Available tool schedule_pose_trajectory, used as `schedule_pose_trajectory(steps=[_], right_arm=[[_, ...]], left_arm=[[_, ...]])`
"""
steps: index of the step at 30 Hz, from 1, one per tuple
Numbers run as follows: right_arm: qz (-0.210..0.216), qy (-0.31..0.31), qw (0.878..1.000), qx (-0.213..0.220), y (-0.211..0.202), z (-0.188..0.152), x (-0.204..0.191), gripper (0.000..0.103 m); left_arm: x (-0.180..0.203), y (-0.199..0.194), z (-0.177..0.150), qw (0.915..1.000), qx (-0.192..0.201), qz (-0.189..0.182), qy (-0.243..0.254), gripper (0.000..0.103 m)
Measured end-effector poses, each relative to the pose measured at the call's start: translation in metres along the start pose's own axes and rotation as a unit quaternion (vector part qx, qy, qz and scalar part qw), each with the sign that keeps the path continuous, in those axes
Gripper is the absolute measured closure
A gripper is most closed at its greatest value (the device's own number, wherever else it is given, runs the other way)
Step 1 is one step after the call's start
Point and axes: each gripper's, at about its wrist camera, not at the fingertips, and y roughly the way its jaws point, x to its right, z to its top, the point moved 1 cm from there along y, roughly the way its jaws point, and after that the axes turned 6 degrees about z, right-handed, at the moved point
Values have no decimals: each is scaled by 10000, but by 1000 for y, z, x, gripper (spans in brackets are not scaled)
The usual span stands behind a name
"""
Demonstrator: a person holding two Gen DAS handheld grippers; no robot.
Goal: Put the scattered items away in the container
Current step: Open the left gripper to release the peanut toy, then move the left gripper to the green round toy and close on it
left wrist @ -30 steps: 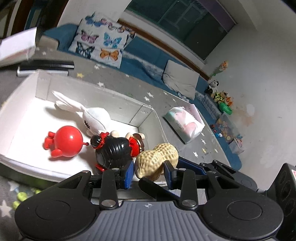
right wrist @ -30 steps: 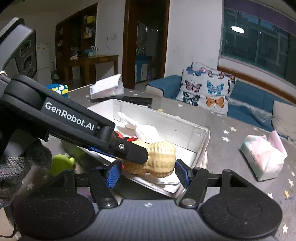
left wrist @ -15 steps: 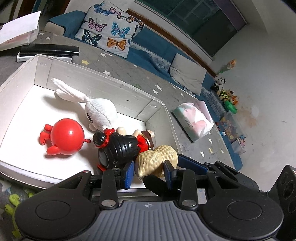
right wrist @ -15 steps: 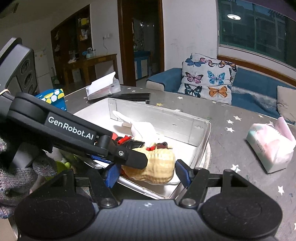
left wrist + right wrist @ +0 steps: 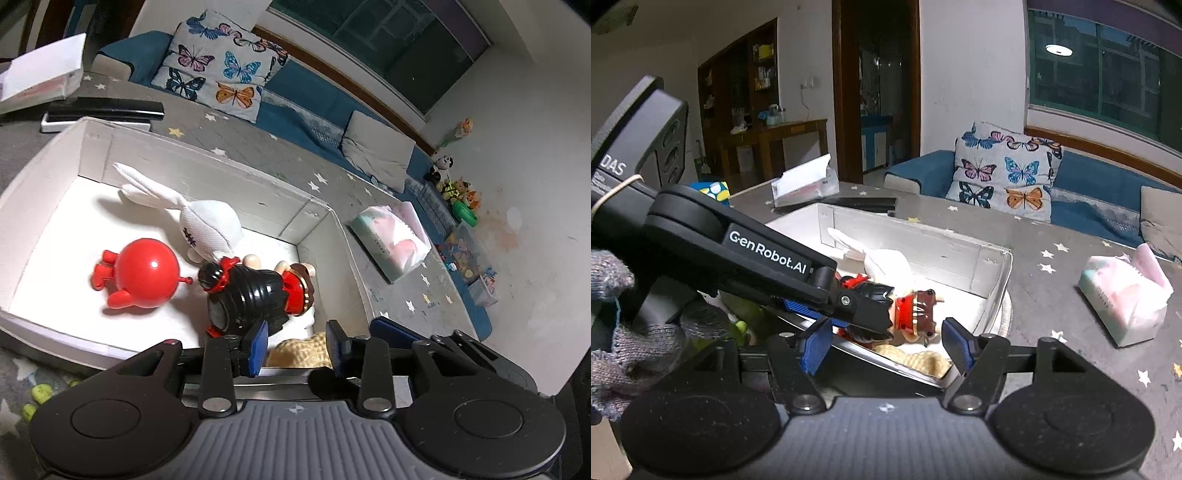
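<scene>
- The table point(image 5: 258, 147) wears a grey cloth dotted with stars; a tissue pack point(image 5: 391, 240) lies on it, well apart from the box on the right.
- The white box point(image 5: 207, 155) sits open on the table, and the toys are gathered inside it.
- A white rabbit doll point(image 5: 207, 225) lies along the far wall of the box, ears pointing to the left corner.
- A red round figure point(image 5: 144, 273) rests on the box floor, just beside a black-haired doll in red point(image 5: 255, 295).
- The peanut toy point(image 5: 299, 350) lies in the near right corner of the box, low between the blue pads of the left tongs point(image 5: 295, 343).
- The left tongs stand apart; the pads flank the peanut, but I see no squeeze on it.
- The right tongs point(image 5: 886, 349) are opening over the box's near edge, the peanut below them and the pads clear of it.
</scene>
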Motion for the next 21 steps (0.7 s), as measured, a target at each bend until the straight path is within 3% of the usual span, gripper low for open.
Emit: schedule_pose_trajectory(steps=[1,21], right_arm=[[8,3,10000,35,-2,0,-1,26],[300,-11,9995,125,-12,-18,-47,19]], left_arm=[[-1,-3,-1,10000,27,1,-5,66],[-24,-75,-34,9972,700,255,28,66]])
